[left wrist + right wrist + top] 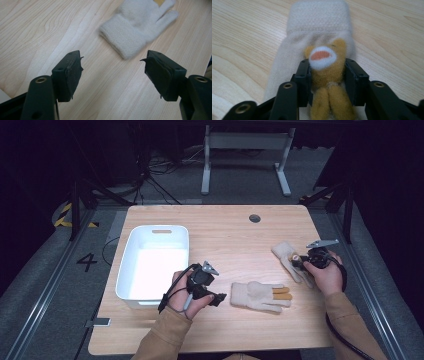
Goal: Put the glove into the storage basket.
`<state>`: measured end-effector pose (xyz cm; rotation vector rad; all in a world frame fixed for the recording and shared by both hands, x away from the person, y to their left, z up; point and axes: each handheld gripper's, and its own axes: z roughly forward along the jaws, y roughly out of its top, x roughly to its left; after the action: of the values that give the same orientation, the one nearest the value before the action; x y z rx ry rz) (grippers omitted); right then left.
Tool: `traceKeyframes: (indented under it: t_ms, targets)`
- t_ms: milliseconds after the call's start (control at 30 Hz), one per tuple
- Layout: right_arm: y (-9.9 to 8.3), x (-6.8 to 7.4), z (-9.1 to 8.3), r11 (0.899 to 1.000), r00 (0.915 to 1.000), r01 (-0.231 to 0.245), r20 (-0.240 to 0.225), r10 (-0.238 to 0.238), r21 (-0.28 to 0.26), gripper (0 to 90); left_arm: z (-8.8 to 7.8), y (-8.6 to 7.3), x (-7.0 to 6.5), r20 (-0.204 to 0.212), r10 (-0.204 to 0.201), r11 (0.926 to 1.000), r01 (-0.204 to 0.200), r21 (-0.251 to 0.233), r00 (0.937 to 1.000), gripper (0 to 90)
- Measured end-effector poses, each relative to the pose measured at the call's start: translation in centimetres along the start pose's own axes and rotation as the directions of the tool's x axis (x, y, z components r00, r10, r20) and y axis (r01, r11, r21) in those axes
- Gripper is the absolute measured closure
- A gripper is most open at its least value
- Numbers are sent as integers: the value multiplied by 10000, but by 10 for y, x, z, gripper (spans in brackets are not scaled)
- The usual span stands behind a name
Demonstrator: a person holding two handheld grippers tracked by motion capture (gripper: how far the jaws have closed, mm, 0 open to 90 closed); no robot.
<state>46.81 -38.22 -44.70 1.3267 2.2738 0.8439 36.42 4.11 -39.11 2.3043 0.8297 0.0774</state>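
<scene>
Two cream gloves lie on a wooden table (220, 235), one of them gripped by the right gripper (300, 261).

The right gripper, well to the right of the white bin (131, 270), has its jaws pressed against the sides of the tan bear patch (327, 67) sewn on the far glove (289, 257), with the glove's cuff lying beyond the jaws in the right gripper view. The near glove (260, 296) lies flat between the bin and the far glove, its fingers pointing away from the bin and apart from the other glove. The left gripper (220, 297) hovers just beside the bin's near right corner, jaws wide apart with nothing between them, aimed at the cuff of the near glove, which it does not touch.
</scene>
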Motion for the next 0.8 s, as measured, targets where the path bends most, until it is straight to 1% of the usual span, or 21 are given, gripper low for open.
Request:
traceKeyframes:
  t_ms: [200,267,333,500,600,633,733,767,800]
  targets:
    - [0,0,-3,9999,9999,99,88,-99,13,671,0,0,0,58,-40,10000,40,-31,10000,308]
    - [3,1,-7,9996,9996,262,88,-261,-82,686,0,0,1,54,-61,10000,62,-61,10000,309]
    - [4,1,-11,9995,9996,288,77,-287,-120,688,0,0,1,48,-63,10000,63,-55,10000,309]
    - [10,5,-24,9979,9986,530,-29,-532,-382,688,1,2,1,89,-24,10000,25,-87,10000,309]
    - [14,7,-34,9960,9974,711,-82,-716,-535,688,2,3,0,139,15,10000,-15,-39,9999,309]
    - [16,8,-38,9956,9974,706,-118,-714,-616,688,2,3,0,139,15,10000,-15,-39,9999,309]
    - [21,11,-49,9927,9962,862,-75,-871,-839,688,2,3,0,138,41,10000,-40,-45,9999,309]
    - [21,11,-49,9927,9962,862,-75,-871,-839,688,2,3,0,138,41,10000,-40,-45,9999,309]
    - [22,12,-52,9919,9957,915,-91,-926,-883,688,2,3,0,150,41,10000,-41,-55,9999,309]
